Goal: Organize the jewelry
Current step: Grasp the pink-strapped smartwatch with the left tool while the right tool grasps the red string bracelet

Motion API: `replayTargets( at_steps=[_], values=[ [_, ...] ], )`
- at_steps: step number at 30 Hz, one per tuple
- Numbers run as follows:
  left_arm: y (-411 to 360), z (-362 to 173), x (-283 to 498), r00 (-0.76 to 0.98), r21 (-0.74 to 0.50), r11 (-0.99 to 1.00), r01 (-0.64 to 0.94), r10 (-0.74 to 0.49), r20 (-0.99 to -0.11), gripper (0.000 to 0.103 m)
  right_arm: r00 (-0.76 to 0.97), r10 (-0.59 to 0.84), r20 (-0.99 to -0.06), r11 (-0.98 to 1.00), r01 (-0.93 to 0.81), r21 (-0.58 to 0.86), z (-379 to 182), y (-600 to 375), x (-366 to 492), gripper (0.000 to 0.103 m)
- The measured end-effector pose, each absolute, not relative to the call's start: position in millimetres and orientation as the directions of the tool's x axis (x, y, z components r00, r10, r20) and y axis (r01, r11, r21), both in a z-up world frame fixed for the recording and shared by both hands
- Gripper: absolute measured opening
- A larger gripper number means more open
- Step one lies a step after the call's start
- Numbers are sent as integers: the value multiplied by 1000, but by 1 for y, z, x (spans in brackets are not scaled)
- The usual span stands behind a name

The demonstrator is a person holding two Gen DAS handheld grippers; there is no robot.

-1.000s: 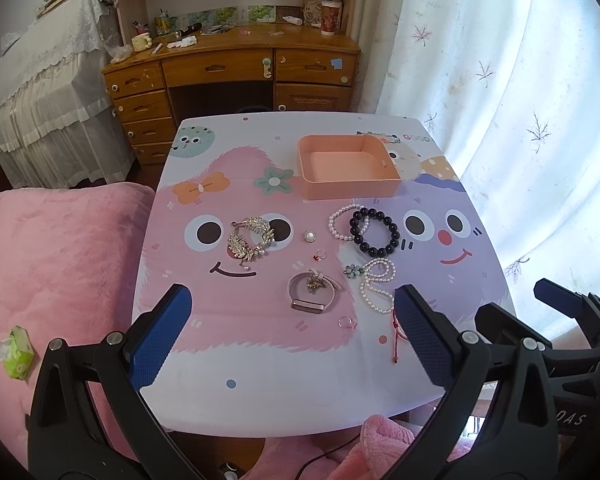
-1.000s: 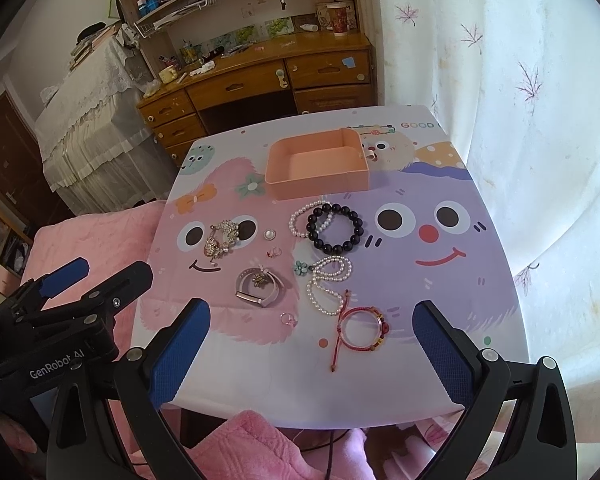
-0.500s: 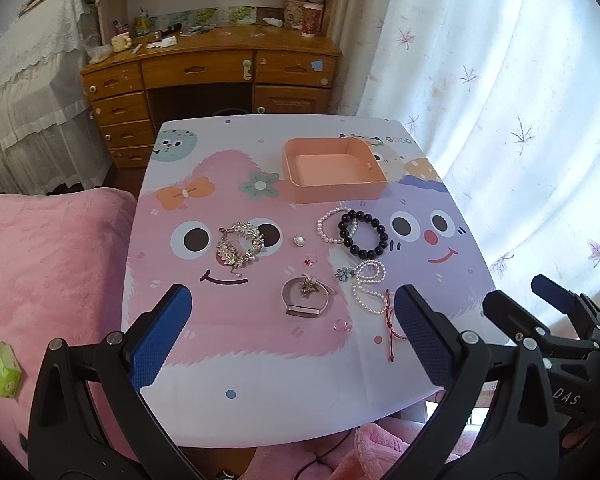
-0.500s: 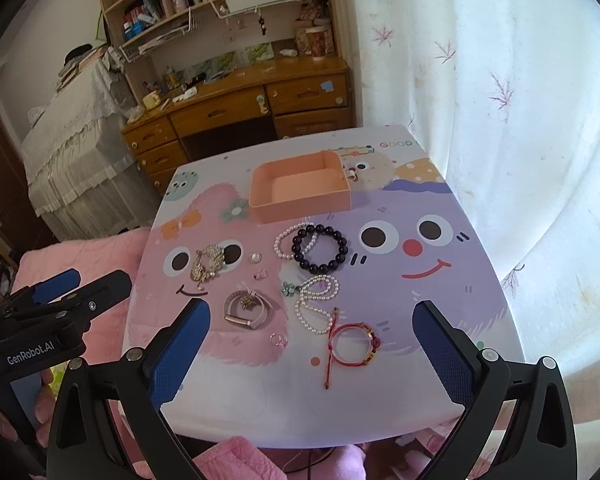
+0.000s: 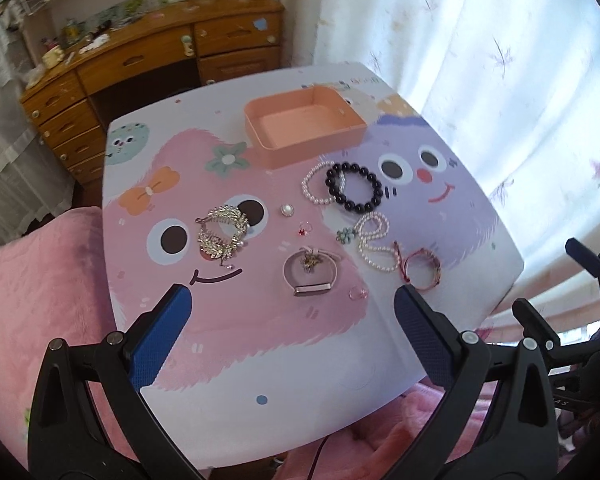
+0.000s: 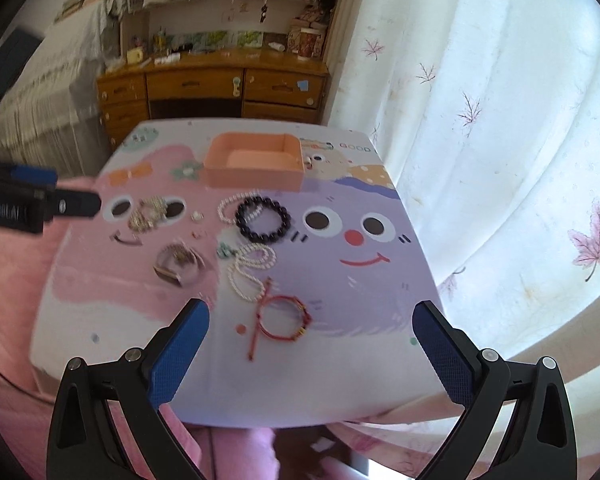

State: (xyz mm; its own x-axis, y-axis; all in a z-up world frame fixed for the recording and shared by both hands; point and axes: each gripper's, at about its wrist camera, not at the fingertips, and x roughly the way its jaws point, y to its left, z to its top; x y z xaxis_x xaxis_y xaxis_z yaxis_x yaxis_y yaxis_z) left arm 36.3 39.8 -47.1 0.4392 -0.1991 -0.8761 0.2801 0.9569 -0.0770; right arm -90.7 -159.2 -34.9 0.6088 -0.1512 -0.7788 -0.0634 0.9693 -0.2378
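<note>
Jewelry lies spread on a cartoon-print table (image 5: pixel 236 360). An empty pink tray (image 5: pixel 304 124) (image 6: pixel 254 162) stands at the far side. Near it lie a black bead bracelet (image 5: pixel 354 192) (image 6: pixel 263 219), a pearl bracelet (image 5: pixel 314 184), a pearl necklace (image 5: pixel 374 246) (image 6: pixel 250 266), a red cord bracelet (image 5: pixel 420 268) (image 6: pixel 282 320), a silver bangle (image 5: pixel 309 272) (image 6: pixel 179 266), a gold leaf bracelet (image 5: pixel 221 232) (image 6: pixel 148 214) and small rings. My left gripper (image 5: pixel 292 340) is open above the near edge. My right gripper (image 6: pixel 310 344) is open over the red cord bracelet.
A wooden desk with drawers (image 5: pixel 152 60) (image 6: pixel 216 84) stands behind the table. White curtains (image 5: pixel 480 60) hang on the right. A pink quilt (image 5: pixel 40 300) lies to the left. The other gripper shows at the right edge of the left wrist view (image 5: pixel 580 300).
Both grippers have moved and tilted; the table looks closer in both views. The right wrist view is now blurred by motion. Both grippers stay open and the jewelry has not moved.
</note>
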Motion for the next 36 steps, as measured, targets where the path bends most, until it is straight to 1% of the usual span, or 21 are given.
replayTargets(
  at_steps=[4,7,11,13,16,19,23,26,29,30,36],
  values=[
    [27,-72,49,384,-55,933,356,-200,-901,101,555,-146,-819,971,-79,-226,-64,-163,-95,103],
    [18,-93,57,328,-79,927,367,-208,-922,101,515,-147,-844,970,-93,-226,-85,-162,-95,103],
    [6,-130,73,235,-125,922,366,-222,-946,101,469,-154,-870,955,-154,-252,-114,-151,-88,103],
    [-1,-148,82,195,-127,926,357,-206,-959,99,437,-148,-887,946,-199,-255,-127,-144,-80,103],
    [-11,-170,95,147,-136,932,335,-194,-970,95,390,-133,-911,926,-279,-255,-145,-135,-67,103],
    [-19,-189,108,97,-159,935,317,-199,-975,91,333,-113,-936,922,-317,-224,-162,-136,-49,103],
    [-25,-217,122,45,-157,956,248,-173,-984,84,293,-119,-949,921,-323,-215,-179,-145,-24,103],
    [-22,-232,129,22,-171,967,189,-179,-984,79,254,-121,-960,925,-321,-202,-192,-154,-8,103],
    [-17,-240,136,15,-200,968,150,-205,-979,68,214,-121,-969,927,-326,-188,-203,-162,6,103],
    [-16,-240,138,23,-210,966,149,-216,-976,60,204,-119,-972,928,-326,-182,-206,-165,10,103],
    [-14,-246,139,-7,-240,960,147,-242,-970,51,157,-90,-984,928,-346,-140,-219,-171,33,103]
  ],
)
